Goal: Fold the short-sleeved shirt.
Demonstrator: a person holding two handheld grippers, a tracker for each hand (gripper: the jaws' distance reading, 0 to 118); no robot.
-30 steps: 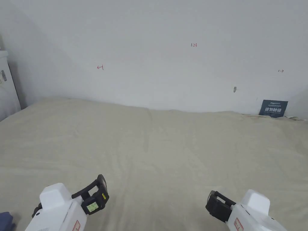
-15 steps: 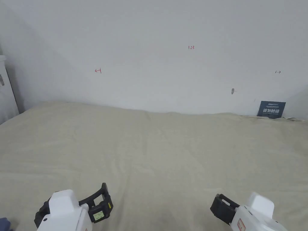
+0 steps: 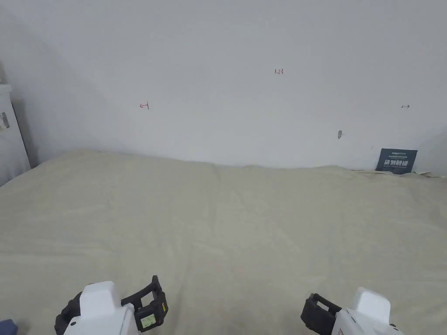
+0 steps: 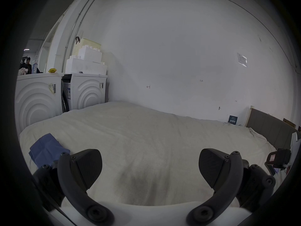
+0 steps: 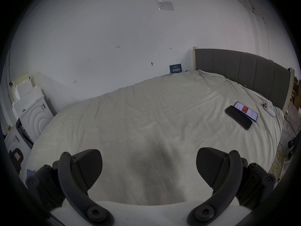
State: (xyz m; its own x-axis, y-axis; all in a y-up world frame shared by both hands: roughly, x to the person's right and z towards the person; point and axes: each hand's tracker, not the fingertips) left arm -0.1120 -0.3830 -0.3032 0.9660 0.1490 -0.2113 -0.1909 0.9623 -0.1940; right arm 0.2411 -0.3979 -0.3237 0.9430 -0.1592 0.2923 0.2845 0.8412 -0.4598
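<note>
Left claw (image 4: 150,169) released; right claw (image 5: 149,168) released; blue shirt (image 4: 47,148) folded on bed (image 4: 146,131), beside left claw.

A: Left gripper (image 4: 150,169)?
B: Low at the left, fingers (image 4: 86,167) spread wide, empty

A: Right gripper (image 5: 149,169)?
B: Low at the right, fingers (image 5: 211,166) wide apart too, gripping nothing

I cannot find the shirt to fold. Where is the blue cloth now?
The blue cloth lies on the bed near its left edge, just left of the left gripper.
</note>
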